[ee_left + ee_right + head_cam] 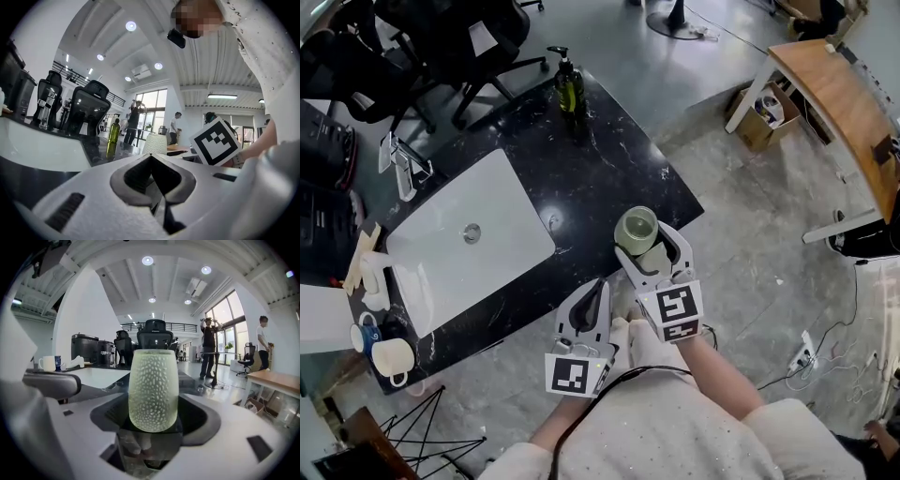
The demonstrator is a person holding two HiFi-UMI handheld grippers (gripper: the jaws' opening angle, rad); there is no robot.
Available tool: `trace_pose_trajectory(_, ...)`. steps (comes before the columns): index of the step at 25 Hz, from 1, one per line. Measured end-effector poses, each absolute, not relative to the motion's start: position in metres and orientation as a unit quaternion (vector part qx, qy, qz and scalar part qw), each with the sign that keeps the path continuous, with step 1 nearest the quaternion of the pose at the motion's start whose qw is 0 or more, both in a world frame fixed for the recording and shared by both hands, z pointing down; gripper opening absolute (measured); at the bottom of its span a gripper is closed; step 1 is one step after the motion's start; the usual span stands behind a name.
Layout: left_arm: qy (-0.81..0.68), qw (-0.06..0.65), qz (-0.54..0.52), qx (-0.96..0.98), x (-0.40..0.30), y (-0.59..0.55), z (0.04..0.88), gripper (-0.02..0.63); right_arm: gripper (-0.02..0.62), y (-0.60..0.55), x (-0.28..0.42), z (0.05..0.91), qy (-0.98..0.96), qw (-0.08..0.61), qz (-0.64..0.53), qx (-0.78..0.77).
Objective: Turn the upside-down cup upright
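Observation:
A pale green dimpled cup [637, 230] stands upright, mouth up, on the black marble table [600, 178] close to its near right edge. My right gripper [652, 246] reaches in from the front with the cup [153, 389] between its wide-spread jaws. A dark gap shows on each side of the cup, so the pads do not press on it. My left gripper [598, 289] hovers just off the table's front edge, to the left of the right one. Its jaws [151, 157] meet at the tips with nothing in them.
A white rectangular board [469, 248] lies on the table's left half. A green pump bottle [570, 86] stands at the far edge. Mugs [392, 356] sit at the near left corner. Office chairs [459, 37] stand behind, a wooden desk [839, 103] at the far right.

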State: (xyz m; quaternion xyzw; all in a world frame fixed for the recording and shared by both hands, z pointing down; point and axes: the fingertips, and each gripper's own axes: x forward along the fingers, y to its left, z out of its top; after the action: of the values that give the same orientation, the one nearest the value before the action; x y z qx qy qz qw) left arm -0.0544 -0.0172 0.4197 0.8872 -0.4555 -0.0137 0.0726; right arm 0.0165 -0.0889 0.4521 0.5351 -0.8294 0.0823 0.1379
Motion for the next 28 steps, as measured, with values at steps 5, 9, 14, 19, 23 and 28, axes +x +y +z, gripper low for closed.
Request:
trace_pose_trajectory(5, -0.460, 0.070, -0.016, 0.885, -0.054, -0.019, 0.411, 0.005, 0.327, -0.086, 0.018, 0.449, -0.838, 0.113, 0.141, 0.515)
trace_pose_trajectory(9, -0.469, 0.072, -0.018, 0.880, -0.058, -0.023, 0.405, 0.006, 0.327, -0.084, 0.015, 0.442, -0.841, 0.079, 0.205, 0.494)
trace_pose_trajectory(14, -0.480, 0.080, -0.019, 0.874, -0.061, -0.025, 0.401, 0.005, 0.327, -0.079, 0.004, 0.435, -0.834, 0.008, 0.330, 0.443)
trace_pose_trajectory(19, -0.491, 0.080, -0.018, 0.867, -0.062, -0.024, 0.399, 0.005, 0.327, -0.072, -0.004, 0.438, -0.791, -0.075, 0.482, 0.369)
trace_pose_trajectory(23, -0.506, 0.079, -0.016, 0.859, -0.070, -0.025, 0.397, 0.005, 0.327, -0.069, -0.010, 0.437, -0.736, -0.159, 0.590, 0.292)
trace_pose_trajectory(28, -0.520, 0.074, -0.017, 0.851, -0.075, -0.026, 0.394, 0.005, 0.327, -0.060, -0.016, 0.434, -0.633, -0.255, 0.701, 0.208)
